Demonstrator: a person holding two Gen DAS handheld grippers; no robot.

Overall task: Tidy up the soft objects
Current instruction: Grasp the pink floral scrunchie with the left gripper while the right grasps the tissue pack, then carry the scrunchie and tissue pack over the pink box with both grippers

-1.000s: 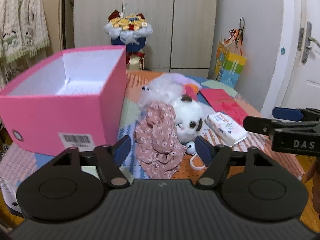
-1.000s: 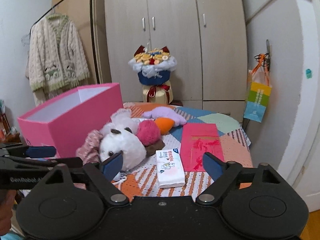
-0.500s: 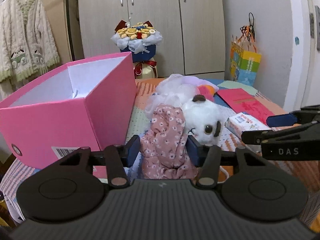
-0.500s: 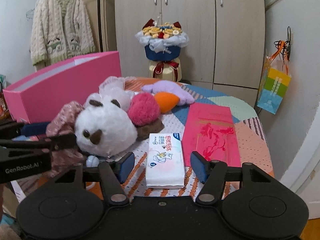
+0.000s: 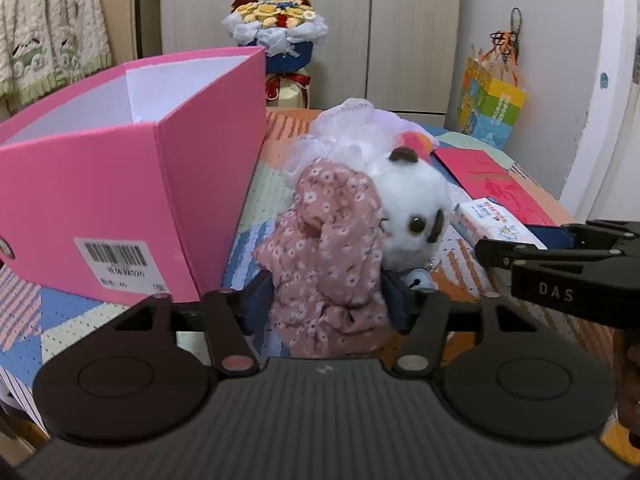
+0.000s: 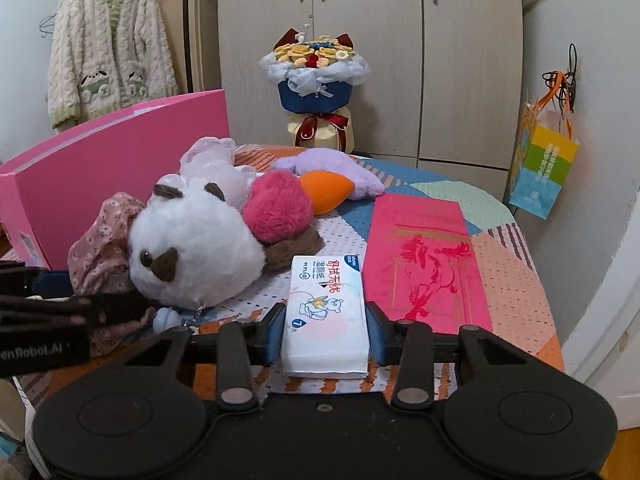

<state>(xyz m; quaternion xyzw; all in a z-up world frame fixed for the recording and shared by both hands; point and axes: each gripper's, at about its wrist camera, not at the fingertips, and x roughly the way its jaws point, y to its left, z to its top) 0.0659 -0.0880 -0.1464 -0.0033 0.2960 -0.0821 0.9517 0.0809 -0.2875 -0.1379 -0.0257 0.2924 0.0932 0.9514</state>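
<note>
My left gripper [image 5: 326,304] is shut on a pink floral cloth [image 5: 328,248], which rests on the patchwork table beside a white plush dog [image 5: 412,208]. My right gripper [image 6: 324,330] is shut on a white tissue pack [image 6: 325,308] lying on the table. The cloth also shows in the right wrist view [image 6: 100,248], left of the plush dog [image 6: 192,248]. Behind the dog lie a pink pom-pom [image 6: 278,210], an orange and purple plush [image 6: 332,176] and a white frilly fabric [image 6: 216,168]. An open pink box [image 5: 132,184] stands to the left.
A red envelope [image 6: 424,260] lies right of the tissue pack. A flower bouquet [image 6: 316,92] stands behind the table before the wardrobe. A colourful gift bag [image 6: 544,168] hangs on the right wall. A cardigan [image 6: 104,60] hangs at the left.
Both grippers have moved forward and down and closed: the left one onto the floral cloth, the right one onto the tissue pack.
</note>
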